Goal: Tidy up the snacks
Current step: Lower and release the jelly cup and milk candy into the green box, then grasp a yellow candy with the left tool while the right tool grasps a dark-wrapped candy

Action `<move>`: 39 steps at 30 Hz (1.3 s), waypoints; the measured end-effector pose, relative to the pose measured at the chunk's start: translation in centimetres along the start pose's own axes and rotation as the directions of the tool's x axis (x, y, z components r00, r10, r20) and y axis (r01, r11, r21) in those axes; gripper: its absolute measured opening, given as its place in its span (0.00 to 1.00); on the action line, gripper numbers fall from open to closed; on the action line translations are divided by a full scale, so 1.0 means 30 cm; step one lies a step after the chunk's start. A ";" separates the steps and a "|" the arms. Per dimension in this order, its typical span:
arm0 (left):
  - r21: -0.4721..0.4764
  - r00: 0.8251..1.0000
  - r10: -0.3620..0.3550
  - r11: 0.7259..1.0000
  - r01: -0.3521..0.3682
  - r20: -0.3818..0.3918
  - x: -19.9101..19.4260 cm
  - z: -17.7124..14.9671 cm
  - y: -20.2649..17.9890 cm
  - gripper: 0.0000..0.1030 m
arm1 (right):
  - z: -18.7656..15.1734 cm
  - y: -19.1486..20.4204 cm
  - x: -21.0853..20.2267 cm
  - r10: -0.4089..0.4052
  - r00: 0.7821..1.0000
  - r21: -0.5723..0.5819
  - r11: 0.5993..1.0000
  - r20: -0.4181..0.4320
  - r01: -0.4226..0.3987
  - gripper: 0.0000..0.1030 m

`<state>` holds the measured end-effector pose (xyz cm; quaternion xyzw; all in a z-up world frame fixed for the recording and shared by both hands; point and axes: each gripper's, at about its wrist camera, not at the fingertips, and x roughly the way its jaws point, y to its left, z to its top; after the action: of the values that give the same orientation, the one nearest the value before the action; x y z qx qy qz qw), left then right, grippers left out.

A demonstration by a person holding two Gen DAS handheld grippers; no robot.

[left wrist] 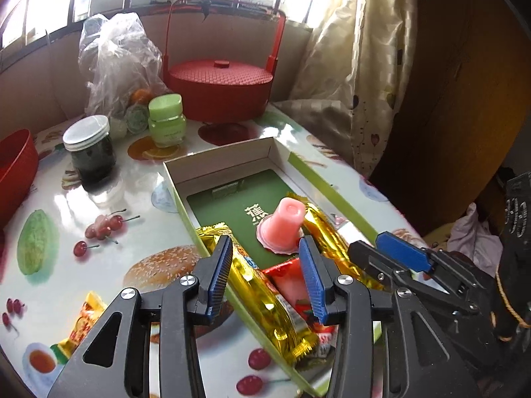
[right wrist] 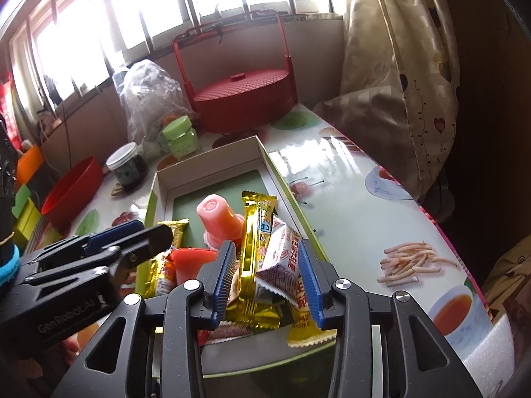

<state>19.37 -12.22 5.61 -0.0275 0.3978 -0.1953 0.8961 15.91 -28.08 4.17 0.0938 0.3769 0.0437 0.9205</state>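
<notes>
A shallow green-edged cardboard box [left wrist: 219, 162] [right wrist: 205, 161] lies on the table and holds snacks. A pink jelly cup [left wrist: 285, 222] [right wrist: 220, 220] lies on its side in it, beside gold-wrapped bars [left wrist: 265, 295] [right wrist: 254, 248], a red packet [left wrist: 288, 282] and a white and red packet [right wrist: 282, 258]. My left gripper [left wrist: 270, 275] is open over the box's near end, above a gold bar and the red packet. My right gripper [right wrist: 267, 278] is open around the gold bar and white packet, not pinching them. It also shows in the left wrist view [left wrist: 391, 255].
A red lidded basket [left wrist: 219, 86] [right wrist: 244, 99], a plastic bag [left wrist: 116, 59], a green jar [left wrist: 166, 119] and a dark jar [left wrist: 91, 152] stand at the back. A red bowl [left wrist: 15, 169] [right wrist: 71, 192] is at left. A yellow snack packet [left wrist: 83, 325] lies outside the box.
</notes>
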 end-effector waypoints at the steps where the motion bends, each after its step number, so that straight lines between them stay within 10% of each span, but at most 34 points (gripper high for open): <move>1: 0.000 1.000 -0.004 1.000 0.004 0.004 -0.014 -0.003 0.000 0.42 | -0.005 0.003 -0.011 -0.001 1.000 -0.002 1.000 0.002 0.001 0.37; 25: -0.119 0.996 0.023 0.993 -0.014 0.081 -0.344 -0.202 0.166 0.43 | -0.267 0.153 -0.224 0.241 0.965 -0.122 0.960 -0.099 -0.252 0.38; 39: -0.197 0.995 0.069 0.979 -0.053 0.075 -0.405 -0.295 0.302 0.43 | -0.329 0.269 -0.154 0.156 0.972 -0.277 0.940 -0.175 -0.201 0.45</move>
<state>8.58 1.60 6.25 -0.1109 0.3790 -0.1266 0.9100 5.60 -19.49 2.11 -0.0133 0.4243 0.1894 0.8854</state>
